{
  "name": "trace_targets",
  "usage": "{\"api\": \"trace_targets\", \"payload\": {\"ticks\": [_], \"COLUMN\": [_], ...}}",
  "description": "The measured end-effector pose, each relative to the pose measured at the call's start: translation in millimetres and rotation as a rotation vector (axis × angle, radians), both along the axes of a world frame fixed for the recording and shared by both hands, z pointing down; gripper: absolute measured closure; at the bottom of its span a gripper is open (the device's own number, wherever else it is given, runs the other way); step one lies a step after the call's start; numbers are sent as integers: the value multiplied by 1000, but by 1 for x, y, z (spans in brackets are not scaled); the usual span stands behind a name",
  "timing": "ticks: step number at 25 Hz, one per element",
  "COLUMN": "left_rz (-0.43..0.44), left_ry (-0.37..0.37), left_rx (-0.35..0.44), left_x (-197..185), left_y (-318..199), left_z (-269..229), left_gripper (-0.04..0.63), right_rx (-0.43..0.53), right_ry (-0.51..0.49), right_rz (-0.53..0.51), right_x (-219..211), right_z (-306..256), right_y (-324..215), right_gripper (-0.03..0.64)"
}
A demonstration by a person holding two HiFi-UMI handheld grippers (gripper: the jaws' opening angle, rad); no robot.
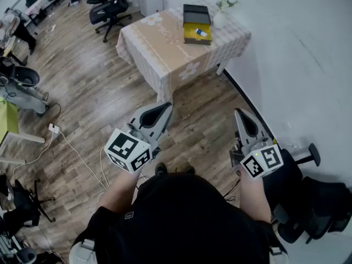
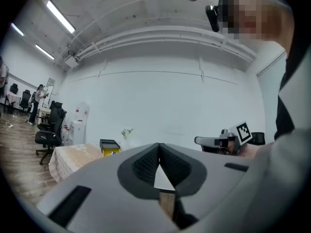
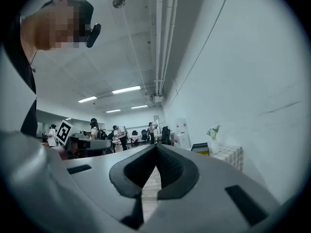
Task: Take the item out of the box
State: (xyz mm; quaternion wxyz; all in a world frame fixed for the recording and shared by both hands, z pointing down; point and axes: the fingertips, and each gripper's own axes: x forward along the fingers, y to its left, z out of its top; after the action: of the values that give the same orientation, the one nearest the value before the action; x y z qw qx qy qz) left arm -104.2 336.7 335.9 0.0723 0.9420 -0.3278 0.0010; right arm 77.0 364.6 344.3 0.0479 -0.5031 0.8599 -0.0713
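A yellow box point(image 1: 197, 32) with its black lid point(image 1: 196, 14) standing open sits on a cloth-covered table point(image 1: 165, 48) across the room. A small white and blue item point(image 1: 201, 32) lies inside it. Both grippers are held close to the person's body, far short of the table. My left gripper point(image 1: 165, 110) is shut and empty, its jaws meeting at the tips point(image 2: 159, 147). My right gripper point(image 1: 240, 114) is also shut with nothing in it point(image 3: 156, 148). The box shows small in the left gripper view point(image 2: 110, 146) and in the right gripper view point(image 3: 200, 149).
A vase with flowers point(image 1: 222, 11) stands beside the box at the table's far corner. A white wall point(image 1: 308, 65) runs along the right. Office chairs point(image 1: 110, 7) stand beyond the table, one dark chair point(image 1: 313, 202) by my right side, and cables point(image 1: 77, 153) lie on the wooden floor.
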Motion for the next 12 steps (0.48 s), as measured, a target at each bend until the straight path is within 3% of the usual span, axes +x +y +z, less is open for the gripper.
{"api": "trace_targets", "payload": {"ticks": [4, 8, 12], "left_rz": [23, 35, 33], "left_ry": [-50, -37, -45], "left_rx": [30, 14, 48], "left_x": [14, 22, 36], "left_y": [4, 9, 14], "left_z": [1, -2, -9], "left_gripper": [583, 583, 583], "right_rx": [0, 2, 8], "right_ry": [-6, -14, -18], "right_rz": [1, 2, -30], "right_x": [11, 23, 33], "right_z": [2, 2, 1], "right_y": [1, 6, 14], "right_gripper": [583, 583, 583]}}
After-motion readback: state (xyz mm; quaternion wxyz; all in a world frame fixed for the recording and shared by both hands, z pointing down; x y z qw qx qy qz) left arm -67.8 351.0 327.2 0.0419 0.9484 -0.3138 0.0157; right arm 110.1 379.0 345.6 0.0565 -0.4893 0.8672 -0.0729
